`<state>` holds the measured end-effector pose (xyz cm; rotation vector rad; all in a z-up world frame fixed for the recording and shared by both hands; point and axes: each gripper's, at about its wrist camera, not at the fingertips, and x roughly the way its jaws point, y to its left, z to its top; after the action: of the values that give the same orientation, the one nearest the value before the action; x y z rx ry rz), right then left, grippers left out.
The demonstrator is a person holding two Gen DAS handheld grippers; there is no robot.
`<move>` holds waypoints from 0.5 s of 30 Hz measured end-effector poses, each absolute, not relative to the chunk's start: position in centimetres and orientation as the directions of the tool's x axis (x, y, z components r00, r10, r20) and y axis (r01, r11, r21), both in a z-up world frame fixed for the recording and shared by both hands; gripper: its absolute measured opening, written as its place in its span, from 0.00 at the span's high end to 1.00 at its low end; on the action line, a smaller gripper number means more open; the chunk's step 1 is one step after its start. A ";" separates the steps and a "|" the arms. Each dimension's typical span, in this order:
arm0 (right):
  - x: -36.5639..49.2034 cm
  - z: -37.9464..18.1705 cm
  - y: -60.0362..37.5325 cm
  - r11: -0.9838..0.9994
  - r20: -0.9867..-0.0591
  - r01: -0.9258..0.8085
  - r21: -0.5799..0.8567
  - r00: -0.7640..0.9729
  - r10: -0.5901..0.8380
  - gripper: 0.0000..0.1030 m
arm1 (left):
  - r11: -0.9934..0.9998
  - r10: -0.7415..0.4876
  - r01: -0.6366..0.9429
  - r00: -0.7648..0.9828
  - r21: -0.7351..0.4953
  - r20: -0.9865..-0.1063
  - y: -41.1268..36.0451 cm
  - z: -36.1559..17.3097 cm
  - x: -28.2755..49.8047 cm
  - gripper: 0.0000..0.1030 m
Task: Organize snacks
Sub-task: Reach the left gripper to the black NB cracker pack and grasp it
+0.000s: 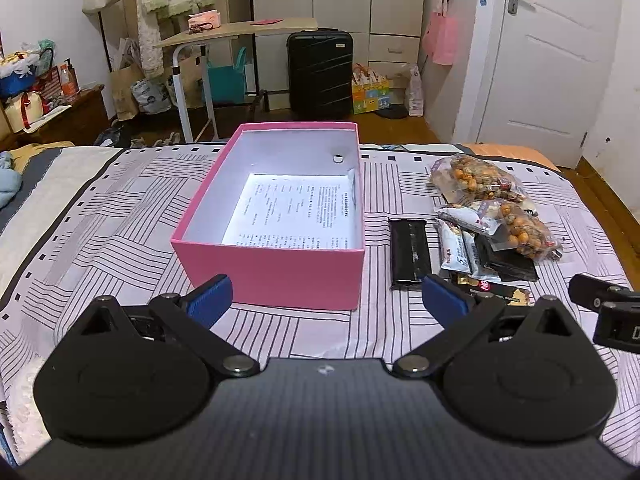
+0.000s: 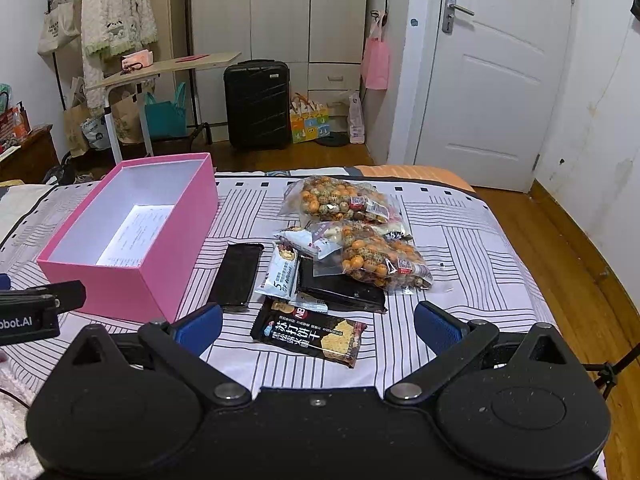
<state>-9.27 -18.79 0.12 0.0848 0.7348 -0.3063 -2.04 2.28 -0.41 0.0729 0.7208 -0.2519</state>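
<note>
Striped bedspread [image 2: 460,240] — pink box [image 1: 276,276], snack packets [image 2: 360,256] — wooden floor [image 2: 560,240] beyond

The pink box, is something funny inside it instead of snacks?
Yes. The pink box holds only a printed sheet of paper lying flat on its bottom. All the snacks sit in a messy, overlapping heap on the bedspread beside it. Nothing looks spilled or torn.

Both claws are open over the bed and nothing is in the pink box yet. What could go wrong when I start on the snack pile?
1. The snacks overlap: a bag of coated nuts lies on a black packet, so lifting the lower one may drag the bag.
2. The soda cracker packet lies flat on soft bedding; the right claw may pinch the sheet.
3. The pink box sits on the same bedding and could shift if bumped.
</note>
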 end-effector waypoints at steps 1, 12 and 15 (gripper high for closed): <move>-9.2 0.0 -18.9 0.954 -0.673 0.299 -0.036 0.698 -0.244 0.00 | 0.966 -0.210 0.256 0.717 -0.029 -0.664 2.3 -0.5 -2.0 0.02; -8.4 -1.8 -23.2 0.994 -0.559 0.111 -0.019 0.823 -0.102 0.00 | 0.964 -0.193 0.265 0.729 0.011 -0.656 0.7 0.8 0.0 0.03; -6.5 -5.3 -24.5 0.995 -0.626 0.095 0.002 0.777 -0.073 0.01 | 0.957 -0.149 0.275 0.738 0.093 -0.658 -1.3 0.4 1.9 0.03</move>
<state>-6.55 -24.52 -5.30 0.0339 0.6755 -0.0909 1.87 -1.31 0.38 0.1895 0.7038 -0.2342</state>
